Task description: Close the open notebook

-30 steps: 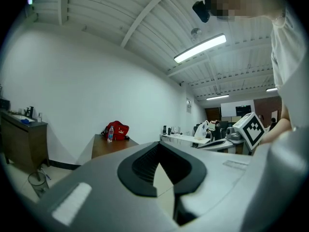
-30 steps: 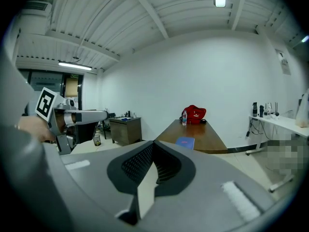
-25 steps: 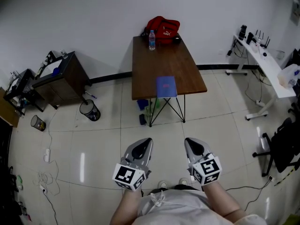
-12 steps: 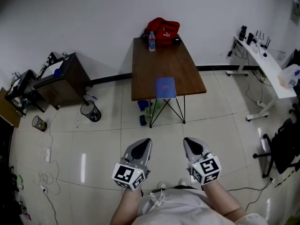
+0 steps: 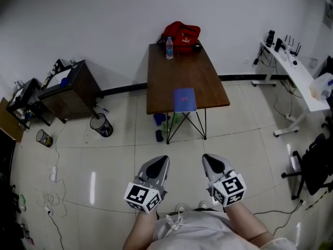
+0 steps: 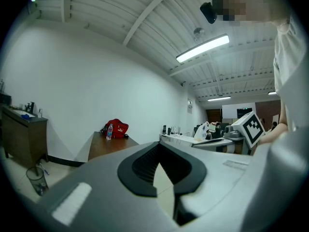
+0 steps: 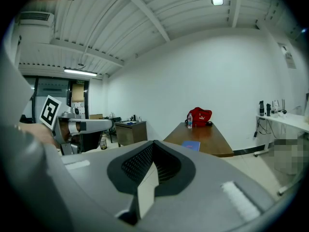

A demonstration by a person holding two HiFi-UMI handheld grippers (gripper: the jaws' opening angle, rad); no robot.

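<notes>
Across the tiled floor (image 5: 104,160), the notebook (image 5: 184,99) sits at the table's (image 5: 182,72) near edge, well ahead, midway between your left gripper (image 5: 158,163) and right gripper (image 5: 212,162), both with jaws together, holding nothing.

Two tongs: left tongs (image 5: 162,160), right tongs (image 5: 208,159). One notebook (image 5: 184,99), one brown table (image 5: 182,69), one red bag (image 5: 182,34), one bottle (image 5: 169,47).

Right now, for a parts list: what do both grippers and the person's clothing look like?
Left gripper and right gripper: matching grey tapered shells, black ribbed pads, each with a cube of black-and-white square markers. The person wears a light top.
</notes>
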